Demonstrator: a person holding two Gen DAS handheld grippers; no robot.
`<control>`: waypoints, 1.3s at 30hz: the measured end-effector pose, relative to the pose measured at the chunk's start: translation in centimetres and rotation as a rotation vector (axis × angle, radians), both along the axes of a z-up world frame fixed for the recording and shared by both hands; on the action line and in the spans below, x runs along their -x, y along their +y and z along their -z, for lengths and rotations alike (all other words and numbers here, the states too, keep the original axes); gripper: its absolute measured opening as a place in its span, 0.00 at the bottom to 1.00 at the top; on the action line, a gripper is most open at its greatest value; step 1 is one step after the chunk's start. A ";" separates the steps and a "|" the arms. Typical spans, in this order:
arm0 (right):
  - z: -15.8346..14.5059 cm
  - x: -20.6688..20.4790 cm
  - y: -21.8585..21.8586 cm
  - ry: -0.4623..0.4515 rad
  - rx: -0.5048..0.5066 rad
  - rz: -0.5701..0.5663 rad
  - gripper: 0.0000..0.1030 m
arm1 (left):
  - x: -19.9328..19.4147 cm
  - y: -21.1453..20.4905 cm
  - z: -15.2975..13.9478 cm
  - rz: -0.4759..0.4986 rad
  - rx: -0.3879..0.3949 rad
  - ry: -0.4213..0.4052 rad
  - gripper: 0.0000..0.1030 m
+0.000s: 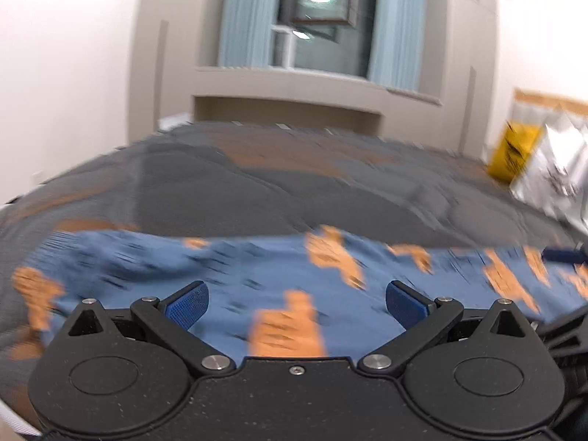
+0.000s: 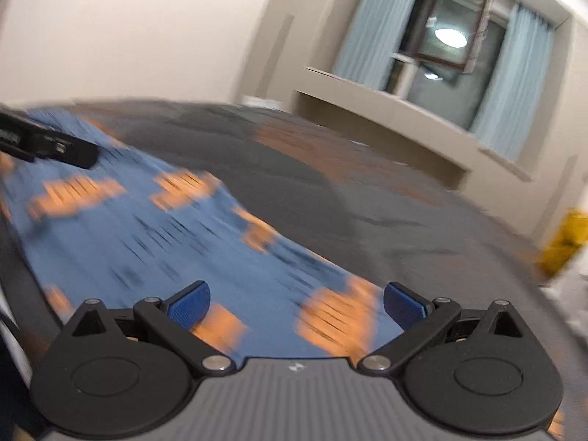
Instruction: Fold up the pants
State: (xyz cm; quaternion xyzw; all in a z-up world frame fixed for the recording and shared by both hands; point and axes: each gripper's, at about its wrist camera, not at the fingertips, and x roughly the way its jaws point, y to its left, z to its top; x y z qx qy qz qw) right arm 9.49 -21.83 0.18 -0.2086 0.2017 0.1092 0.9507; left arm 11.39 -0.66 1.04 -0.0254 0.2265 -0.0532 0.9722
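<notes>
Both my left gripper (image 1: 297,303) and right gripper (image 2: 297,303) stand fully open, holding nothing; the blue patterned pants (image 1: 257,275) (loosely laid on the bedspread (image 1: 257,183)) may unfold if snagged.

Bedroom (bed (image 1: 257,183), curtained window (image 1: 319,18))

Black left gripper (image 1: 297,303), right gripper (image 2: 297,303); blue-padded jaws, silver screws.

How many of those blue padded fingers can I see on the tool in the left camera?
2: one blue textured finger at lower left, the other at lower right, spread wide apart above the blue orange-patterned pants. A further blue tip shows at the right edge.
</notes>
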 end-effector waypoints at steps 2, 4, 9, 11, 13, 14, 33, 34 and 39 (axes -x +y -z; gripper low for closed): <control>0.6 0.6 -2.7 -0.002 0.020 0.082 1.00 | -0.3 -1.5 0.9 0.011 -0.040 0.032 0.99; 0.9 1.3 -5.6 -0.004 -0.007 0.141 1.00 | -0.5 -2.4 1.7 0.004 -0.068 0.062 0.99; 1.4 2.1 -13.5 -0.036 -0.050 0.332 1.00 | -0.4 -3.3 2.2 -0.038 -0.121 0.090 0.99; 1.9 2.0 -16.0 -0.050 -0.018 0.429 1.00 | -0.8 -3.7 1.7 -0.054 -0.136 0.091 0.99; 1.9 2.3 -18.5 -0.069 -0.083 0.489 1.00 | -1.2 -4.9 1.2 -0.049 -0.143 0.085 0.99; 1.8 2.4 -19.7 -0.073 -0.130 0.536 1.00 | -1.5 -5.7 0.9 -0.032 -0.140 0.079 0.99; 1.5 7.7 -26.1 0.124 -0.833 0.339 1.00 | -7.8 -20.9 1.9 0.350 -0.121 0.124 0.99; 1.6 7.5 -25.8 0.129 -0.839 0.345 1.00 | -7.9 -20.7 1.8 0.349 -0.108 0.125 0.99; 2.3 5.8 -26.3 0.133 -0.898 0.399 1.00 | -8.4 -20.1 2.0 0.342 -0.072 0.142 1.00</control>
